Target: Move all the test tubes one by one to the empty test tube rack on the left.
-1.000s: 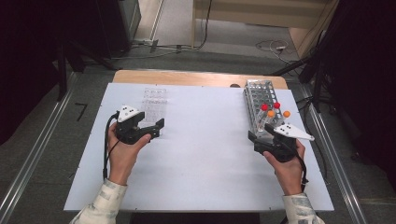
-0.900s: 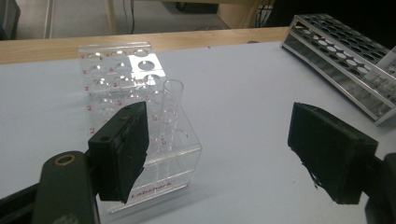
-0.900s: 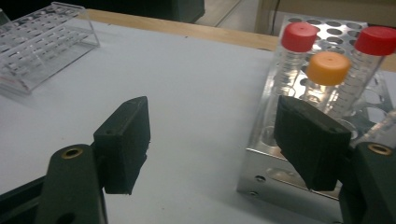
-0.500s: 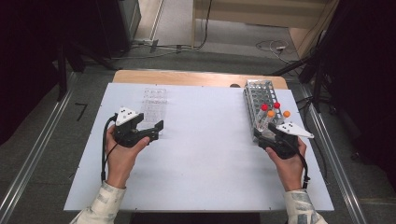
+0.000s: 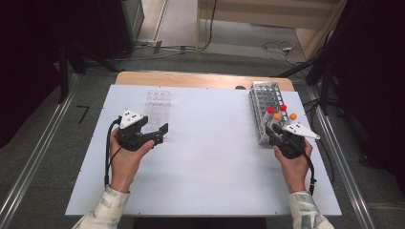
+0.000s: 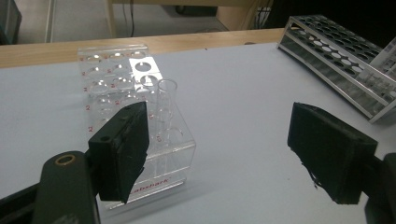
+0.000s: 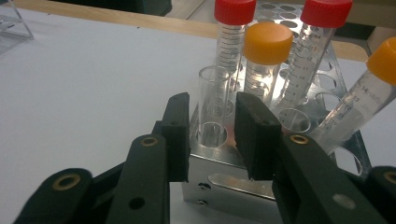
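my right gripper (image 7: 211,135) has just been closing around an uncapped clear tube (image 7: 213,100) at the near corner of the metal rack (image 7: 224,175), apparently gripping it; my left gripper (image 6: 224,144) hangs released, well apart from that rack.

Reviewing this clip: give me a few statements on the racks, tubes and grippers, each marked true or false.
1. The right gripper has its fingers either side of an uncapped clear tube in the metal rack. True; they have just been closing.
2. All the capped tubes have red caps. False: two are red, such as the red-capped tube, and two orange, such as the orange-capped tube.
3. The left gripper stands open with nothing between its fingers. True.
4. The clear plastic rack is full of tubes. False: one uncapped tube stands in it.
5. The metal rack sits by the person's left hand. False: it is by the right hand.
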Demonstrator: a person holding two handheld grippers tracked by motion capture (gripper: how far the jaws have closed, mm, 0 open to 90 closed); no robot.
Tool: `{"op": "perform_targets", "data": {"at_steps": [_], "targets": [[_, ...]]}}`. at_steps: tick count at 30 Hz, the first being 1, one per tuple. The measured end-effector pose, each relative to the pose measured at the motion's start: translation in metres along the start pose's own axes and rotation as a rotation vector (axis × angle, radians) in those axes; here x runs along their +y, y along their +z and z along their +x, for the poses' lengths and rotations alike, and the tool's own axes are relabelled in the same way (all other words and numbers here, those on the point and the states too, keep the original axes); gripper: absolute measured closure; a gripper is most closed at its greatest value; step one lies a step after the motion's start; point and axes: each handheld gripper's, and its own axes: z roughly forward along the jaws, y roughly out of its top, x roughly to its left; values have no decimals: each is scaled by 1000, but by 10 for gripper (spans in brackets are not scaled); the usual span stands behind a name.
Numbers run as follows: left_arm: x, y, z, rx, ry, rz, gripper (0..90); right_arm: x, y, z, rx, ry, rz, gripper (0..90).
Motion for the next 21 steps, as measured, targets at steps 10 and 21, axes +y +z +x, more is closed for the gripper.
{"op": "perform_targets", "data": {"at_steps": [10,21], "targets": [[0,0,1,-4,-3,-3,216,0,8,0,-10,5,10,703],[0,0,0,-3,-2,0,216,5,4,0,-2,3,-5,732]]}}
